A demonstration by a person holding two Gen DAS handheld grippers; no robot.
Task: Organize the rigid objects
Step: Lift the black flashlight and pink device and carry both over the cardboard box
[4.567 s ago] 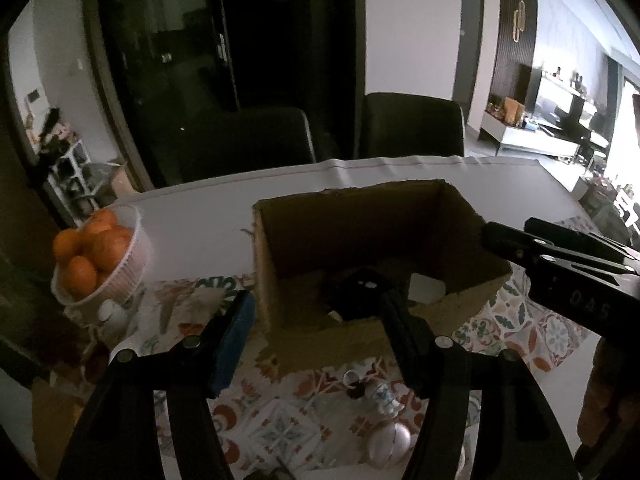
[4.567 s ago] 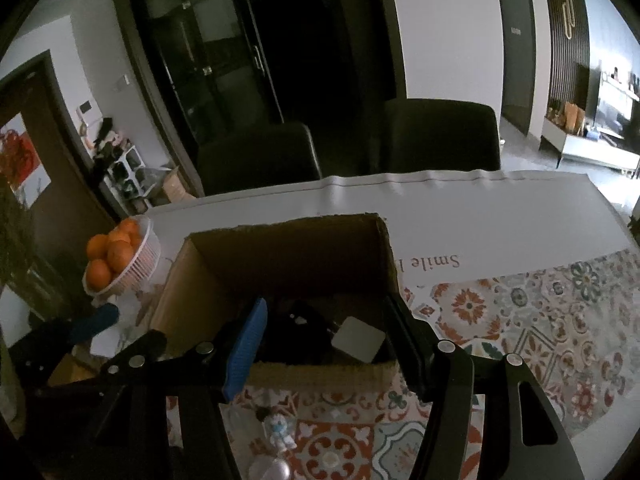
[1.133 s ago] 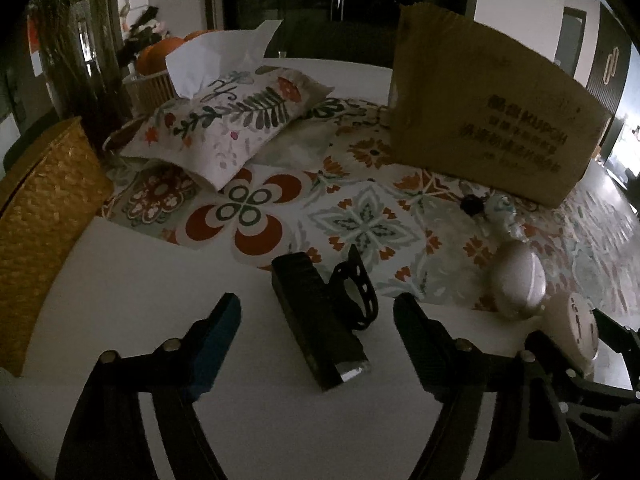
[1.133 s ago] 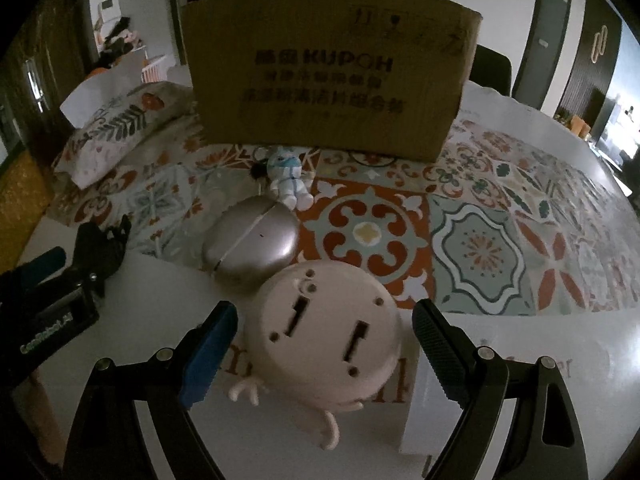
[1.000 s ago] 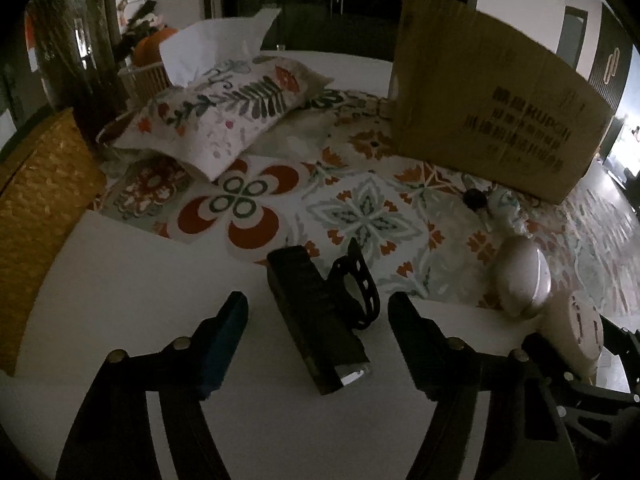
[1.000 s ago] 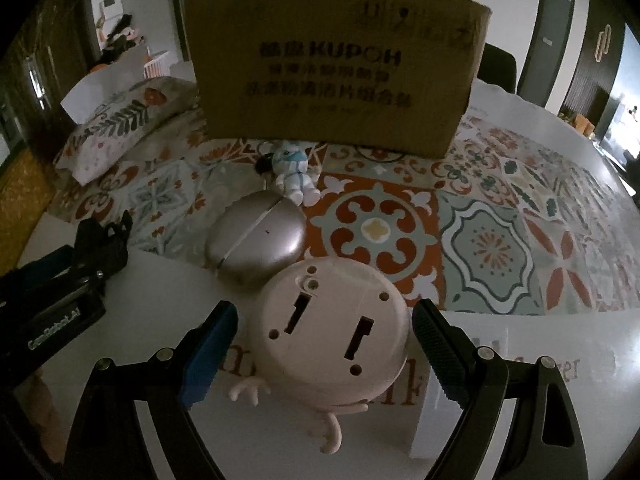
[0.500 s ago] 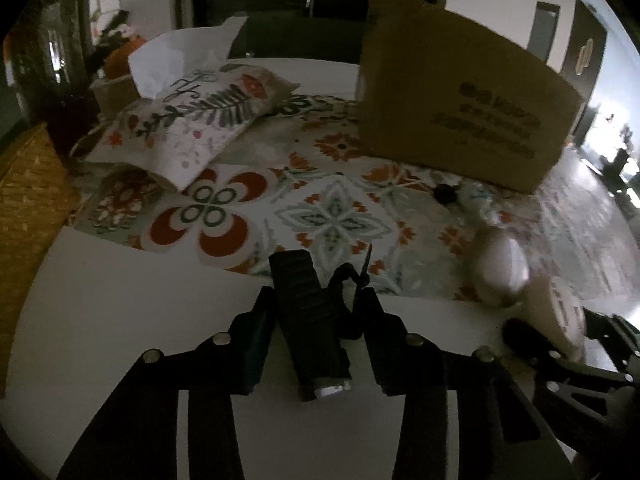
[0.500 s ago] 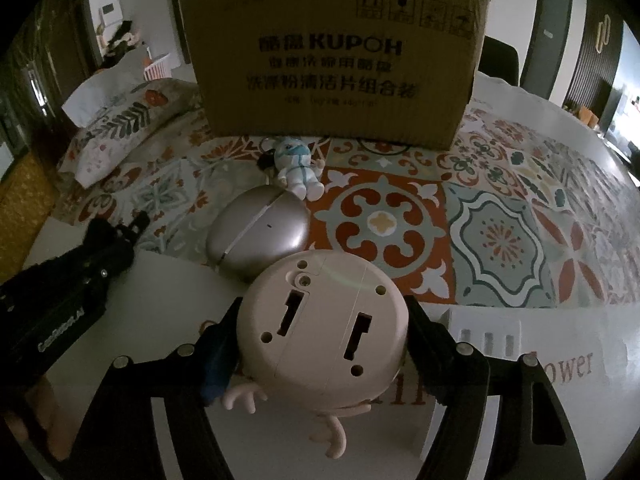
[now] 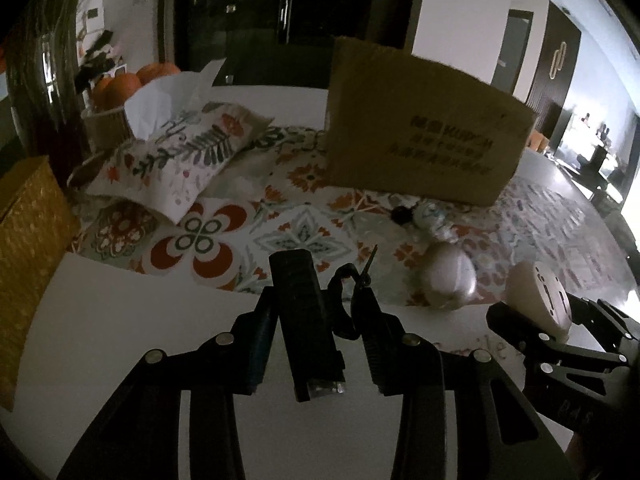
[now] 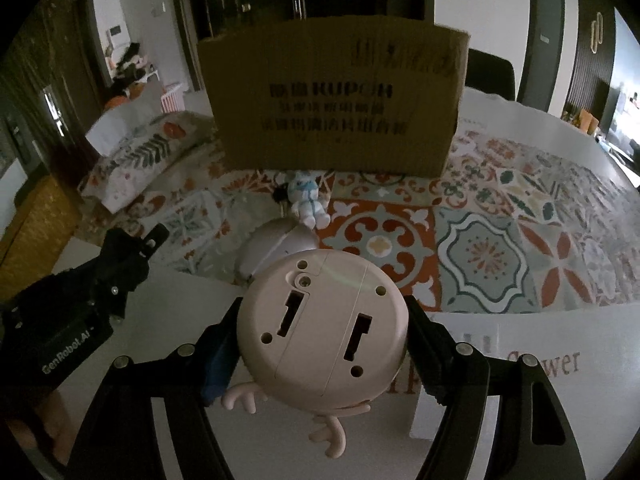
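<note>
My left gripper is shut on a black bar-shaped gadget with a black clip ring at its side, lifted slightly off the white table. The right gripper is shut on a round pale-pink toy with small feet, also raised; that toy shows at the right of the left wrist view. Behind it lie a silver egg-shaped case and a small white bear figure. The brown cardboard box stands beyond them on the patterned cloth.
A floral tissue pouch lies left of the box, with a basket of oranges behind it. A woven yellow box sits at the left edge. A patterned cloth covers the table's middle; dark chairs stand behind.
Both grippers closed, the left on the black gadget and the right on the pink toy. Both then rose a little with their objects.
</note>
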